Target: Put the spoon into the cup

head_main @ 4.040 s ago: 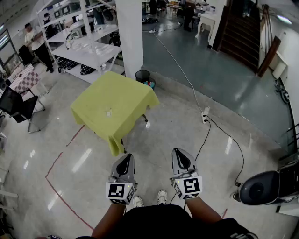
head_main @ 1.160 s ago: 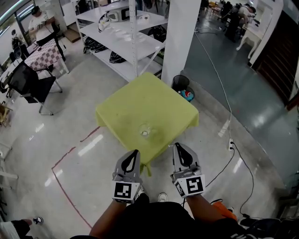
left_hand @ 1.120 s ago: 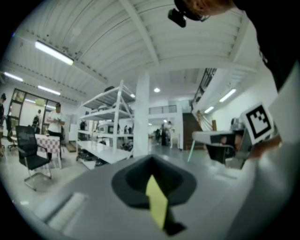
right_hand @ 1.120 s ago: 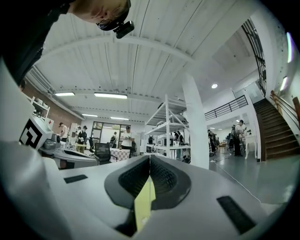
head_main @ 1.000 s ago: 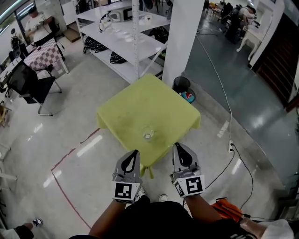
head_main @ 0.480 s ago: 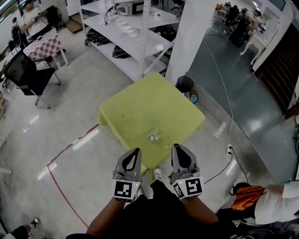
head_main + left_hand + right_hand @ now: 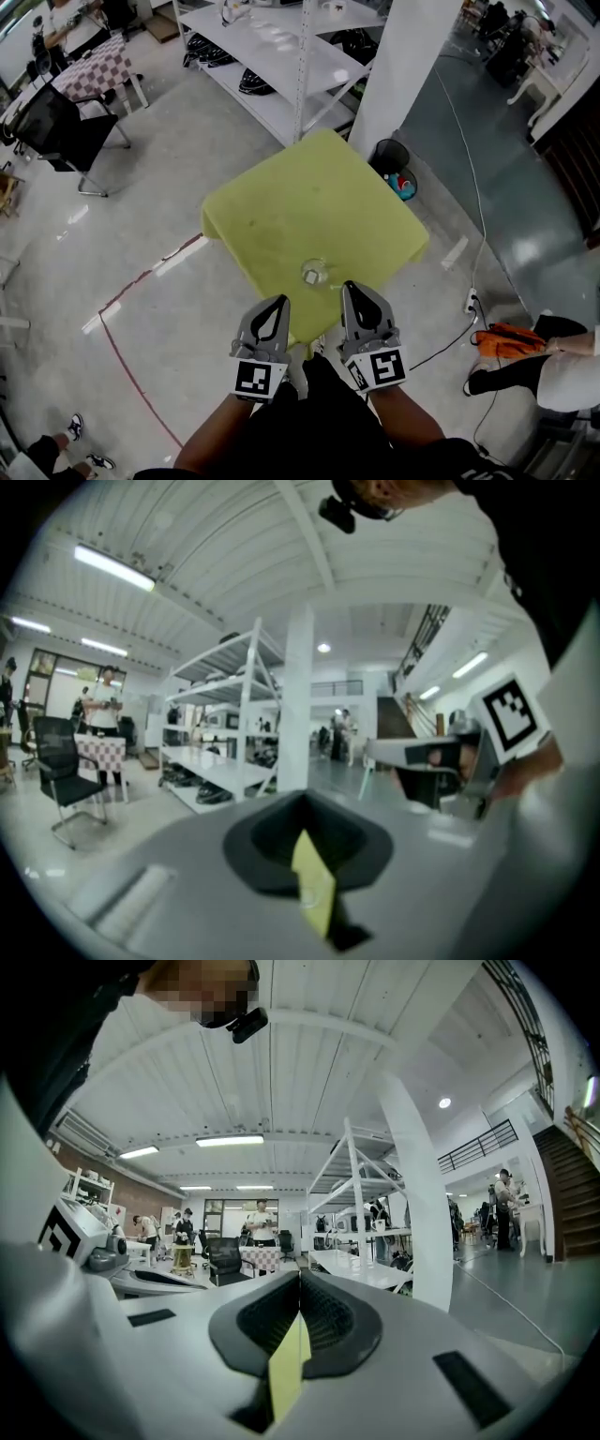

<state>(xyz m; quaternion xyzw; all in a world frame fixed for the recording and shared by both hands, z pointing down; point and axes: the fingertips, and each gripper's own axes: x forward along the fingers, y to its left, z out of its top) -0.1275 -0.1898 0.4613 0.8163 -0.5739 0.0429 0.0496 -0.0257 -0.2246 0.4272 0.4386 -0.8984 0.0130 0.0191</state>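
Nothing is done yet. The cup [image 7: 314,273] stands near the front edge of the yellow bench [image 7: 281,202], just ahead of the left gripper [image 7: 277,306] and right gripper [image 7: 354,292]. Both have their fingers closed on nothing (spoon too small to make out). Fetching it and dropping it in are left.

The cup [image 7: 313,273] stands on the table [image 7: 272,202], shelving [image 7: 272,56] behind.

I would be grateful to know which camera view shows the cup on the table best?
The head view: the clear cup stands in plain sight on the yellow table, close to its near edge. Both gripper views show only a thin yellow strip of that table; no cup can be made out there.
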